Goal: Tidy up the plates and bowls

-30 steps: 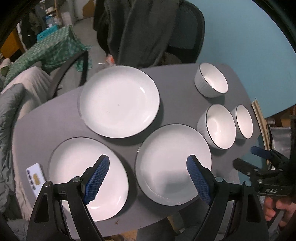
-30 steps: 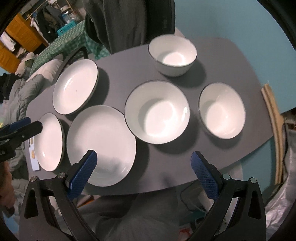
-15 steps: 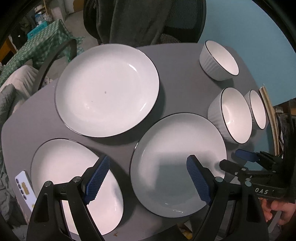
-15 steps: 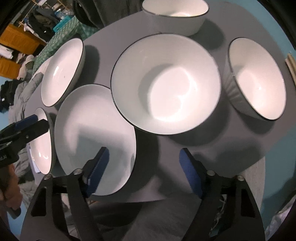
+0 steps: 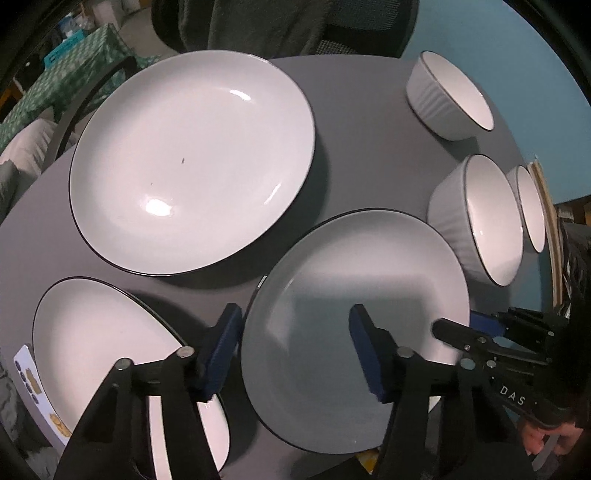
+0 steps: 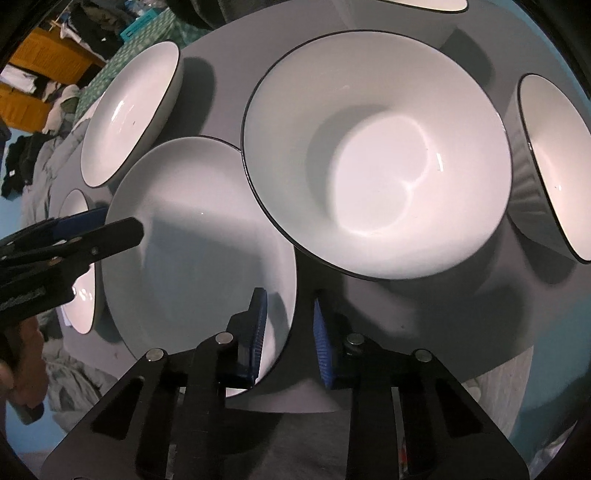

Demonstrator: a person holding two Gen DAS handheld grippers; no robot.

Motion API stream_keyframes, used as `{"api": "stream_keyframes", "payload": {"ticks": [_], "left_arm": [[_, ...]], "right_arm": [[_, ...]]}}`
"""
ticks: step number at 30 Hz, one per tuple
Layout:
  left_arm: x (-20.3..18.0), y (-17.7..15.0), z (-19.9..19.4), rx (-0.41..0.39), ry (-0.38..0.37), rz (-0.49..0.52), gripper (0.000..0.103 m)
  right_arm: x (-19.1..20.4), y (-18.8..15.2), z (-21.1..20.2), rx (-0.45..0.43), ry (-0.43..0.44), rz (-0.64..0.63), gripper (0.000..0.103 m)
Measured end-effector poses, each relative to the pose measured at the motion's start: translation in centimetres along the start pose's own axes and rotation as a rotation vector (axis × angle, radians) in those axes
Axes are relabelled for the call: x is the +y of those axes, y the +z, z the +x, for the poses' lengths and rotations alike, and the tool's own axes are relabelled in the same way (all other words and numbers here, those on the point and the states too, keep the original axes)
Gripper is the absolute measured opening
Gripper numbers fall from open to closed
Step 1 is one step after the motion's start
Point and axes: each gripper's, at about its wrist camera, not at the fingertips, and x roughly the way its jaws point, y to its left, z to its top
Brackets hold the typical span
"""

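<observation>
At the far left of the left wrist view, a small white card (image 5: 26, 373) lies at the edge of the grey table (image 5: 351, 110). Beside it sits the left plate (image 5: 96, 332), and beyond that the far plate (image 5: 192, 155).

The left hand-held gripper (image 5: 294, 314) points steeply down over the near plate (image 5: 351, 266), which lies flat at the table's front edge. Its jaws have just been closing but are still wide. One pad is outside the plate's left rim and the other is over the plate's face, so the rim sits between them without being pinched.

The right hand-held gripper (image 6: 287, 306) does the same at the near plate's right rim. Its jaws have also just been closing and are now narrow. The rim lies between the pads, but a gap still shows on each side.

The plate is round, so no long axis matters here. What matters is that each rim runs crosswise between its pads, directly below them. Both hands seem equally near, which suggests a two-handed lift toward another plate.

To the right are a ribbed bowl (image 5: 476, 218), a second bowl (image 5: 532, 206) just behind it, and a far bowl (image 5: 450, 96) standing apart.

The table top is matte and bare between the dishes. A chair draped with a dark garment (image 5: 277, 22) stands behind it, with a teal wall (image 5: 498, 37) beyond.
</observation>
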Motion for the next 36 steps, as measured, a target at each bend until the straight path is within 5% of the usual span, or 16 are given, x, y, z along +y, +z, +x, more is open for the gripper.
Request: {"api": "stream_keyframes", "payload": {"ticks": [17, 24, 36], "left_arm": [[3.5, -0.6, 0.6, 0.029, -0.076, -0.164, 0.023], [3.9, -2.0, -0.6, 0.023, -0.085, -0.152, 0.018], [6.7, -3.3, -4.6, -0.045, -0.179, -0.169, 0.016]], "right_arm": [[-2.9, -1.5, -0.7, 0.017, 0.029, 0.015, 0.020], [-3.1, -2.1, -0.9, 0.009, 0.026, 0.009, 0.020], [2.3, 0.6, 1.1, -0.003, 0.015, 0.015, 0.020]]}}
